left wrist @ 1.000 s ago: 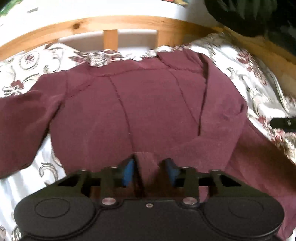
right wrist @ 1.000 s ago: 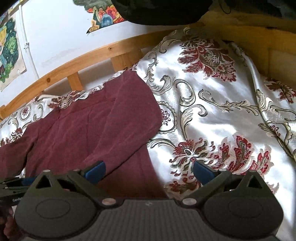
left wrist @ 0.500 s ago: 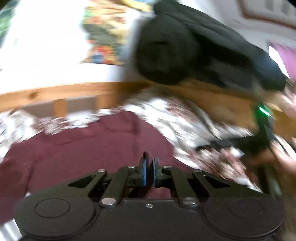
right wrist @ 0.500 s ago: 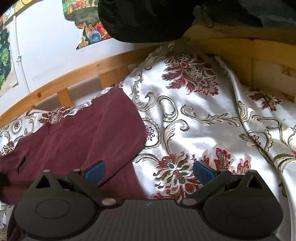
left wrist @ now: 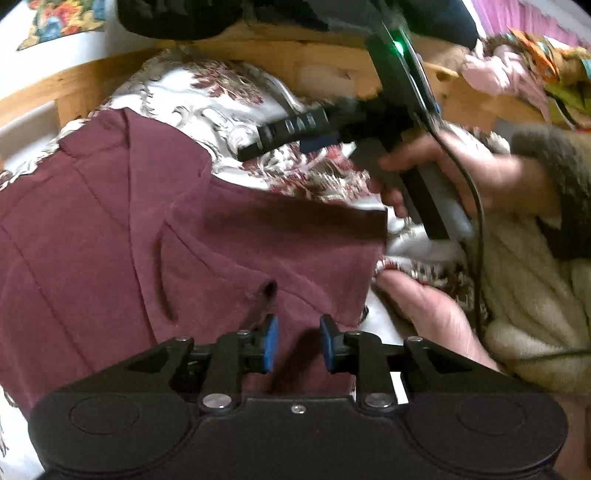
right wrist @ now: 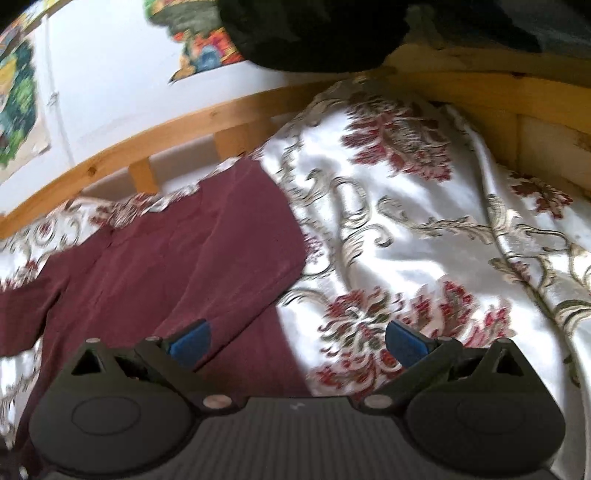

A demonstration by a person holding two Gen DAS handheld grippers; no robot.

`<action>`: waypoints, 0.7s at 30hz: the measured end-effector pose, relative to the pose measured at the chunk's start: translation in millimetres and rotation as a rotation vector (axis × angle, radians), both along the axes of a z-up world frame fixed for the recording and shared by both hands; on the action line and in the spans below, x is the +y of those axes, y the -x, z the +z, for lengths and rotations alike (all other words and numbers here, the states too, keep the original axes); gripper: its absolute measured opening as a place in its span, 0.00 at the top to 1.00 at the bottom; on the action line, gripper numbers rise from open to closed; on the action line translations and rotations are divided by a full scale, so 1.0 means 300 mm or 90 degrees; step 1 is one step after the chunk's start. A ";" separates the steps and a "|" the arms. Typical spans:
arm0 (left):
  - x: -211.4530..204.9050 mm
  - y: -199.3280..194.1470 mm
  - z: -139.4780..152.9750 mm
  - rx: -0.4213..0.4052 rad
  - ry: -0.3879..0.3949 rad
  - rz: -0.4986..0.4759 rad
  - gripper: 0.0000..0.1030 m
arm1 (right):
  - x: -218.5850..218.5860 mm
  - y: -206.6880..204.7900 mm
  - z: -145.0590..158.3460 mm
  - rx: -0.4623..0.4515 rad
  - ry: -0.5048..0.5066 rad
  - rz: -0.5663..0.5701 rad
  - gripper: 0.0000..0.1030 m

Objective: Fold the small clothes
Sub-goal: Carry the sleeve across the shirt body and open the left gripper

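Note:
A maroon long-sleeved top (left wrist: 110, 229) lies spread on a floral satin bedspread (left wrist: 221, 92). One sleeve is folded across the body, its cuff end near a bare hand. My left gripper (left wrist: 295, 343) hovers just above the folded sleeve, its blue pads apart with no cloth between them. My right gripper (right wrist: 295, 341) is wide open and empty over the top's right edge (right wrist: 236, 280) and the bedspread (right wrist: 424, 240). It also shows in the left wrist view (left wrist: 295, 129), held by a hand above the bedspread.
A wooden bed rail (right wrist: 147, 136) runs along the far side and a wooden board (right wrist: 517, 107) along the right. Dark clothing (right wrist: 314, 33) hangs above. A cream fleece sleeve (left wrist: 535, 295) and a black cable (left wrist: 476, 206) are at the right.
My left gripper, shut on a fold of the sleeve before, has carried it rightwards across the body and opened, letting it go. My right gripper stayed open and shifted slightly.

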State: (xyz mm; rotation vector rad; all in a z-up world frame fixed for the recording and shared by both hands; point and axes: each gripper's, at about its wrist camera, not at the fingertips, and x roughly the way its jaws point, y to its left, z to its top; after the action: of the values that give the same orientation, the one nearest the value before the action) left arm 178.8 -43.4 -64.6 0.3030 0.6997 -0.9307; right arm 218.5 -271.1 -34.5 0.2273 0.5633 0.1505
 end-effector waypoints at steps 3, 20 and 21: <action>0.042 0.010 0.062 -0.012 0.081 0.040 0.52 | 0.031 0.013 0.002 -0.002 0.012 0.022 0.00; -0.090 -0.075 -0.038 -0.053 -0.046 0.099 0.93 | 0.014 0.014 -0.006 0.016 -0.015 0.013 0.00; -0.090 -0.063 -0.035 -0.059 -0.049 0.091 0.93 | 0.015 0.014 -0.006 0.016 -0.015 0.012 0.00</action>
State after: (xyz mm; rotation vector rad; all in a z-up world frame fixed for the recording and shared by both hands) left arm 197.8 -70.4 -75.2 0.3576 0.6638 -0.7506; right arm 214.3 -266.7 -36.4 0.2470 0.5891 0.1733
